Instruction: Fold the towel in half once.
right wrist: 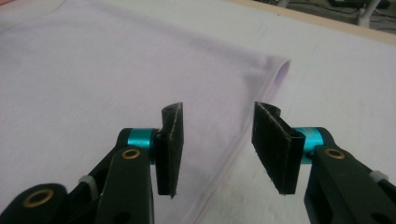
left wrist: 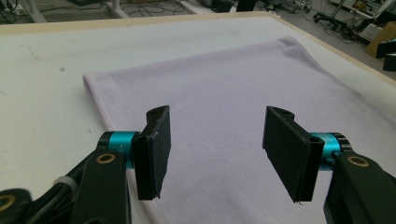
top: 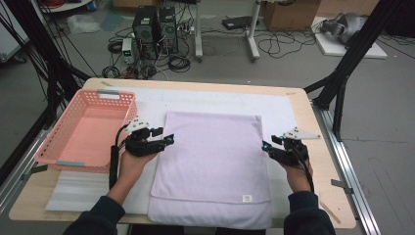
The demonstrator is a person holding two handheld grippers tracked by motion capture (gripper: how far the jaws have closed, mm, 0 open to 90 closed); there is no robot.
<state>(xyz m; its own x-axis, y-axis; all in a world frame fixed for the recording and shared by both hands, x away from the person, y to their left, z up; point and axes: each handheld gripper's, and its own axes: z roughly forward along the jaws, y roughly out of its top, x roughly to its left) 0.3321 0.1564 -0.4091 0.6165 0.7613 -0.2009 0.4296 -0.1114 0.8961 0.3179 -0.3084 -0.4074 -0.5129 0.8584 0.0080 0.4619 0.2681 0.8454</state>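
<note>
A pink basket (top: 83, 128) sits at the table's left edge, just beside the left gripper (top: 169, 139), whose jaws stand apart over the left hem of the folded lilac towel (top: 213, 166) — holding nothing. The towel lies flat mid-table on a white mat (top: 205, 100). At its right hem the right gripper (top: 265, 147) hovers — jaws parted, empty too.

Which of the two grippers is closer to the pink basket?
The left gripper, open over the folded towel's left edge, right beside the pink basket. The right gripper is at the towel's opposite edge.
</note>
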